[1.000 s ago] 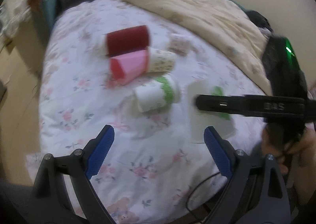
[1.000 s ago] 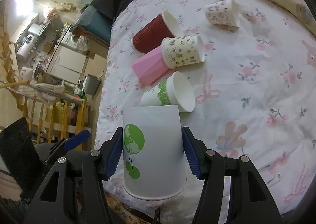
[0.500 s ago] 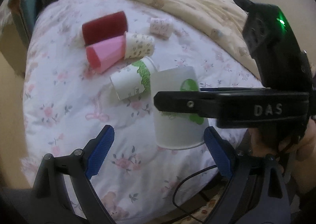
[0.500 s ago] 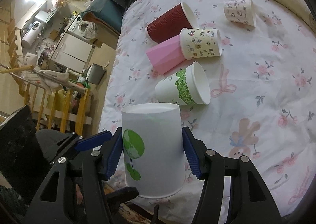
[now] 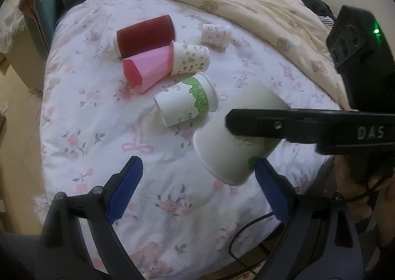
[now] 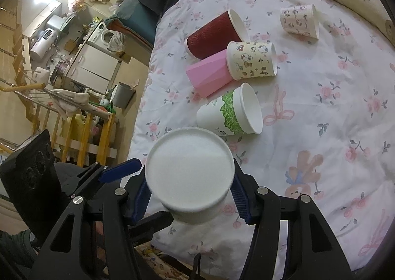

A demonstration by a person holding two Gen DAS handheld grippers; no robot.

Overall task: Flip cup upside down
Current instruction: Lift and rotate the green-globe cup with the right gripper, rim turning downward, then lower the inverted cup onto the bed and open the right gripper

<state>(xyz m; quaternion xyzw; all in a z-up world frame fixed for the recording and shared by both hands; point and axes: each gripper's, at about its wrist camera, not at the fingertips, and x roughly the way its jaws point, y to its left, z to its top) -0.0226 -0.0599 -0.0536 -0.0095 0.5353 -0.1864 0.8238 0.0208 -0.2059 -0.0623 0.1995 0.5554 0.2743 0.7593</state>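
Note:
My right gripper (image 6: 190, 196) is shut on a white paper cup with green print (image 6: 190, 169). It holds the cup tilted above the bed's near edge, with the closed base facing the right wrist camera. In the left wrist view the same cup (image 5: 229, 151) hangs tilted, its mouth pointing down and to the left, gripped by the right gripper's black arm (image 5: 308, 127). My left gripper (image 5: 195, 181) is open and empty, below and left of the cup.
Several cups lie on their sides on the floral bedsheet (image 5: 86, 131): a white and green one (image 5: 185, 104), a pink one (image 5: 148, 70), a dark red one (image 5: 145, 35), a cartoon-print one (image 5: 190, 57) and a small pink-print one (image 5: 214, 35). A beige blanket (image 5: 246, 8) lies behind.
The right gripper has tipped the cup forward, so its base now faces the right wrist camera. The left gripper has stayed open.

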